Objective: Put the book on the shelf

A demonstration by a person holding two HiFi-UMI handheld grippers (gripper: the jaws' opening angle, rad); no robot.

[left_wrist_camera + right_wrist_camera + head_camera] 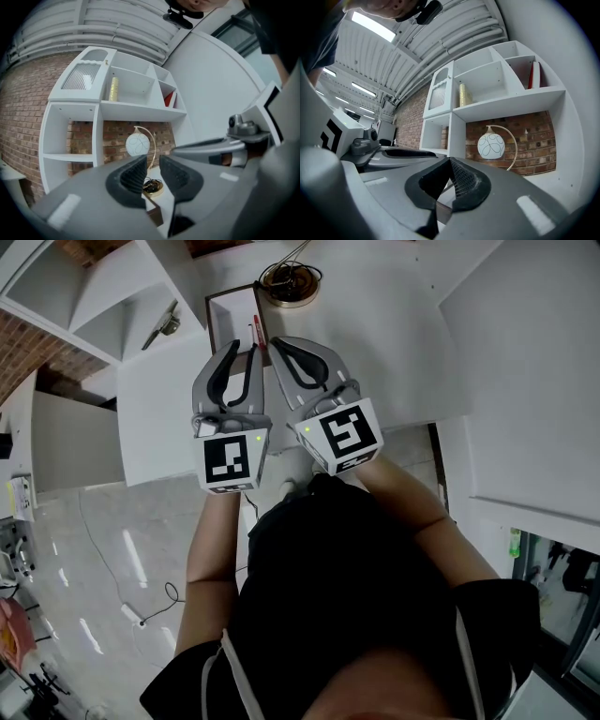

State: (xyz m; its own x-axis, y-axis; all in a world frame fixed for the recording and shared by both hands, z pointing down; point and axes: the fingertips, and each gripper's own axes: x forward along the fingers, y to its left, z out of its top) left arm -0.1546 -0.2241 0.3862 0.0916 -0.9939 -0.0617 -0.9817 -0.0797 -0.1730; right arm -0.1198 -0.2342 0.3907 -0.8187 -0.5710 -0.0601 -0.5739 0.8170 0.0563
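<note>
Forearms (211, 540) stretch forward side by side, holding the left gripper (246, 351) and right gripper (275, 342) level. Both pairs of jaws are closed and empty, tips near the book (232, 317).

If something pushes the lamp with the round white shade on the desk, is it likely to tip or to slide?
Probably it tips rather than slides: the globe shade hangs from a thin arched stem, well above the small round base. The shade looks like glass, so it is likely fragile if it falls.
</note>
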